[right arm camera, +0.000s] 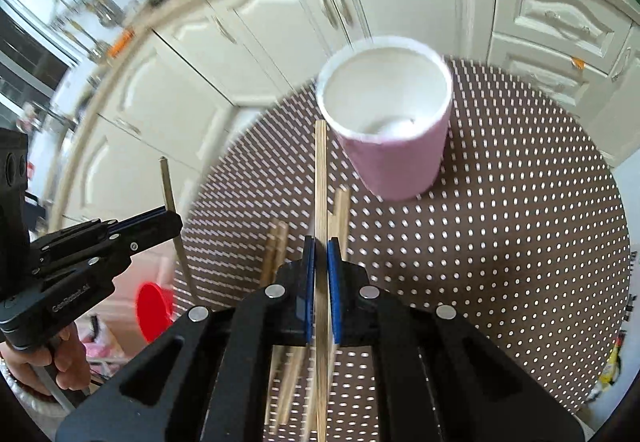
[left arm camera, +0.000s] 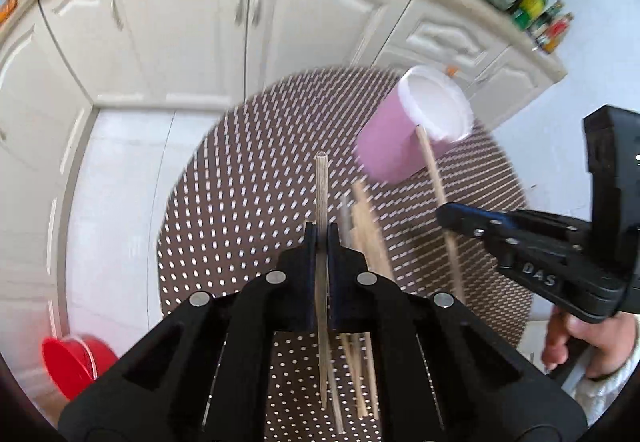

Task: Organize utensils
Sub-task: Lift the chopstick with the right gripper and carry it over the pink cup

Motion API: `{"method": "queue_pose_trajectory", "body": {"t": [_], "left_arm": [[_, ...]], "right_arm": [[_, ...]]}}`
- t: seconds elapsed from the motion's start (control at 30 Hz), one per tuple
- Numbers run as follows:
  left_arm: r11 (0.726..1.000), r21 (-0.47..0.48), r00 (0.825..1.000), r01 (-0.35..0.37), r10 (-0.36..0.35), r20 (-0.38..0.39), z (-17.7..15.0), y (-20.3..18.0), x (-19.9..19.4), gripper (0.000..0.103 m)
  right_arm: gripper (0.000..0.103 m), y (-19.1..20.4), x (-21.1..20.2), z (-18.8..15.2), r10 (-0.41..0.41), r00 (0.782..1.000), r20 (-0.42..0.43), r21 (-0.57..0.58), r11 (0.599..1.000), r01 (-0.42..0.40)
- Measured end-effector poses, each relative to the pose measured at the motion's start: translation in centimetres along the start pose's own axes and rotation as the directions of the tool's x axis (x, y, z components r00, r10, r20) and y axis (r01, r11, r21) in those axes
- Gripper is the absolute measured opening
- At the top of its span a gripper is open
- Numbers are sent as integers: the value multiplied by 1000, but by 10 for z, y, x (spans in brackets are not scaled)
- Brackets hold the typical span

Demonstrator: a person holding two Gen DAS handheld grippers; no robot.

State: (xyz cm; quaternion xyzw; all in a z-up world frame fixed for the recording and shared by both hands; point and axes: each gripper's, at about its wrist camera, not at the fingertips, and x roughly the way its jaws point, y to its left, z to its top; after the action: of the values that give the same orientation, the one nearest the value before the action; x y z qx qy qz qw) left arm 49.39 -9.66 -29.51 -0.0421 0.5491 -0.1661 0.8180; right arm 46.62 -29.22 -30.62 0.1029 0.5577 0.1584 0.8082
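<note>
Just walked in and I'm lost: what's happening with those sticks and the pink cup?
A person holds a gripping tool in each hand over a round perforated table. The left tool is shut on one wooden chopstick, and the right tool is shut on another chopstick. Several more chopsticks lie loose on the table below. The pink cup stands upright nearby with no chopsticks in it, so none has been put away yet.

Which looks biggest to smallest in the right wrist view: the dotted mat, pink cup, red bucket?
1. Mat, filling much of the picture.
2. Cup, clearly smaller.
3. Bucket, smallest as seen, though it sits farther away and is partly hidden, so its true size stays unsure.
</note>
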Motion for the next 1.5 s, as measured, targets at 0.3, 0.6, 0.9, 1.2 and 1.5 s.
{"method": "queue_pose_trajectory", "body": {"t": [0.3, 0.6, 0.9, 1.2, 1.5], "left_arm": [[996, 78, 991, 35, -45, 128, 8, -38, -63, 5], [989, 142, 968, 50, -83, 237, 28, -66, -105, 5], [988, 135, 901, 75, -125, 415, 67, -82, -149, 5], [995, 91, 892, 49, -84, 444, 97, -85, -120, 5], [996, 84, 937, 26, -53, 345, 97, -82, -70, 6]], "right_arm": [[5, 22, -54, 1, 57, 986, 156, -37, 998, -52], [5, 28, -94, 8, 54, 949, 310, -96, 995, -25], [5, 25, -133, 42, 19, 812, 584, -112, 992, 57], [5, 3, -104, 72, -42, 750, 660, -84, 988, 129], [5, -12, -75, 75, -30, 787, 616, -90, 990, 108]]}}
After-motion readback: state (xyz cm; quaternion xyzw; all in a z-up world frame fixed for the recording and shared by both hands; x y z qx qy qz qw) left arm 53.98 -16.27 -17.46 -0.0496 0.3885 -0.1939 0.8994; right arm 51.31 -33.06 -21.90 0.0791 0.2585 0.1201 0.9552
